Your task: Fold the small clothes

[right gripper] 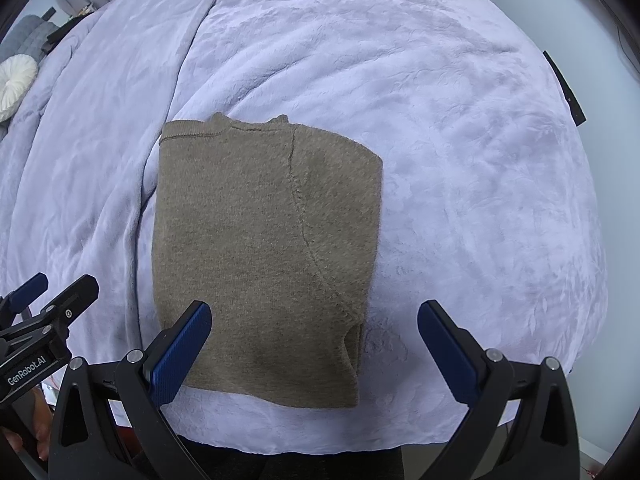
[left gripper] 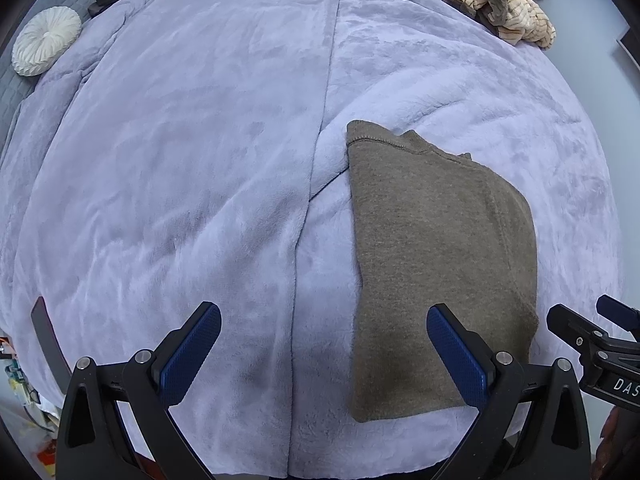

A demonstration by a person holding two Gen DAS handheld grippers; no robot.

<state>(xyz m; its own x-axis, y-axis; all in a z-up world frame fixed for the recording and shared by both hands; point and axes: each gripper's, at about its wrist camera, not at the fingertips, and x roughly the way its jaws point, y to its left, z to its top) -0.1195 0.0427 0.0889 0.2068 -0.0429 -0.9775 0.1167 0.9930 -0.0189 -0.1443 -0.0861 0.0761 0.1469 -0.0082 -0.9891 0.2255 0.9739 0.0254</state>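
Plainly, the folded brown sweater (right gripper: 264,256) lies on the lavender blanket (right gripper: 460,160), long axis running away from both grippers. The right gripper (right gripper: 314,354) hangs over its near edge, fingers spread and empty; the left gripper (left gripper: 324,356), equally spread, sits leftward. Inner layers are hidden.

A plain taupe-brown knit sweater (right gripper: 264,256) lies on a lavender plush blanket (right gripper: 460,140). At one o'clock sits a cream garment with dark stripes (left gripper: 500,8); at ten o'clock, a white pleated round cushion (left gripper: 46,40). Both tools carry blue pads (left gripper: 192,356) on black frames.
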